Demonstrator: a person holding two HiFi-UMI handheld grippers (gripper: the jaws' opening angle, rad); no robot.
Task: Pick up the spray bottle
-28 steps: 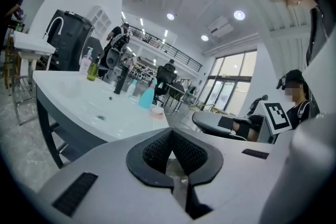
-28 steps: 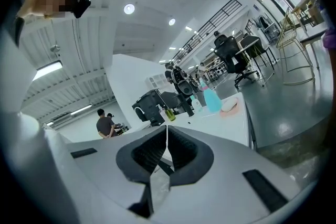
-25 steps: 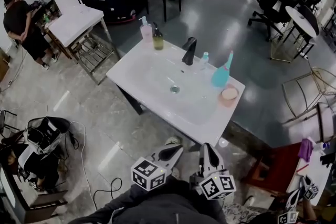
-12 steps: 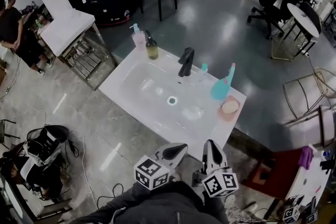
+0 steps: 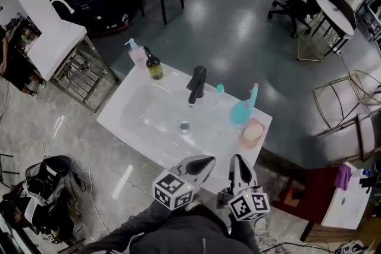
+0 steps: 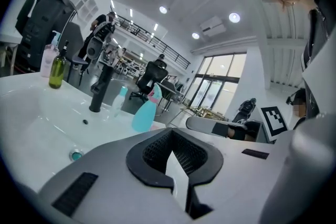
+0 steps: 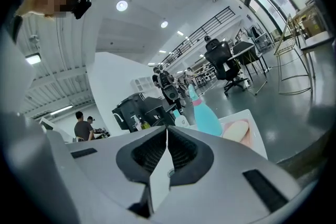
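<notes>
The teal spray bottle (image 5: 243, 109) with a pink top stands upright at the far right of the white sink (image 5: 143, 119), beside a soap dish (image 5: 252, 131). Both grippers are at the sink's near edge, apart from the bottle, and both are shut with nothing between the jaws. My left gripper (image 5: 205, 161) points at the basin; my right gripper (image 5: 237, 159) lies just short of the soap dish. The left gripper view has the spray bottle (image 6: 144, 113) ahead, beyond my left gripper (image 6: 169, 132). In the right gripper view the spray bottle (image 7: 205, 115) rises just past my right gripper (image 7: 167, 129).
A black faucet (image 5: 196, 84) and a small teal-capped bottle (image 5: 218, 92) stand left of the spray bottle. A pink pump bottle (image 5: 137, 54) and an olive bottle (image 5: 154, 66) occupy the far left corner. A wire rack (image 5: 83, 71) stands left; chairs and a round table (image 5: 334, 9) stand behind.
Both grippers have moved forward together, from well short of the sink to its near edge. The sink and bottle now lie closer. Both stay shut.
</notes>
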